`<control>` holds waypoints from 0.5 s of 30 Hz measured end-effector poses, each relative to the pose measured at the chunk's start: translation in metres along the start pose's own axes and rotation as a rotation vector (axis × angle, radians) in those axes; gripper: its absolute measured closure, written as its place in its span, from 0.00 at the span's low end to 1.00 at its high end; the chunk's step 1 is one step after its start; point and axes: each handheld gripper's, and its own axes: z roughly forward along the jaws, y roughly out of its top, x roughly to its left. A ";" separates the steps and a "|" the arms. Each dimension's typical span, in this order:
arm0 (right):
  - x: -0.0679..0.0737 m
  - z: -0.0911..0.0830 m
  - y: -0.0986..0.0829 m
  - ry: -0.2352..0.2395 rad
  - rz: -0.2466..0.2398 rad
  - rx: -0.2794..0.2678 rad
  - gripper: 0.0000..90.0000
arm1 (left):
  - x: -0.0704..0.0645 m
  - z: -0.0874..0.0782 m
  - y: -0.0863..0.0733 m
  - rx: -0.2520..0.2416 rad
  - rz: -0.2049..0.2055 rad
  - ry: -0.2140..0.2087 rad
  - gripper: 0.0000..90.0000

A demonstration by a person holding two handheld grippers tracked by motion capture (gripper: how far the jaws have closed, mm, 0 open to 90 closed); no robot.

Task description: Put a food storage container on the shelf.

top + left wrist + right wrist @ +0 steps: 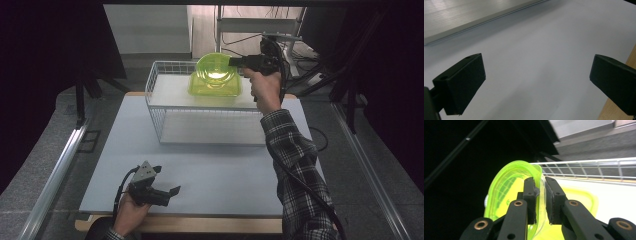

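Observation:
A translucent lime-green bowl [215,67] is tipped up on its side over the top shelf of a white wire rack [152,82]. My right gripper [233,61] is shut on the bowl's right rim. In the right gripper view the two jaws [542,182] pinch the thin bowl wall [506,185] between their pads. Below the bowl lies a second green piece with a rounded-square outline [215,89], also seen behind the jaws [584,197]. My left gripper [172,192] rests low near the table's front left, jaws wide apart [537,70] with nothing between them.
The pale table top [215,170] stretches between the rack and the front wooden edge [631,57]. The rack has a lower white shelf [210,132]. A metal rail [55,175] runs along the left side. Stands and cables crowd the back right [300,55].

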 end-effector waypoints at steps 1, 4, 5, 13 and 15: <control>0.000 0.000 0.000 0.000 0.000 0.000 0.86 | 0.000 0.000 0.000 0.000 0.000 0.000 0.00; 0.001 0.003 0.000 -0.065 -0.030 -0.004 0.81 | 0.001 0.000 0.000 0.012 -0.012 0.000 0.00; 0.001 0.004 0.001 -0.077 -0.034 -0.001 0.80 | 0.001 0.000 0.000 0.015 -0.010 -0.001 0.00; -0.001 0.002 0.002 -0.069 -0.045 -0.025 0.59 | 0.001 -0.001 0.000 0.013 -0.010 0.004 0.00; 0.000 0.000 0.002 -0.059 -0.063 -0.022 0.52 | 0.001 0.000 0.000 0.015 -0.011 0.007 0.00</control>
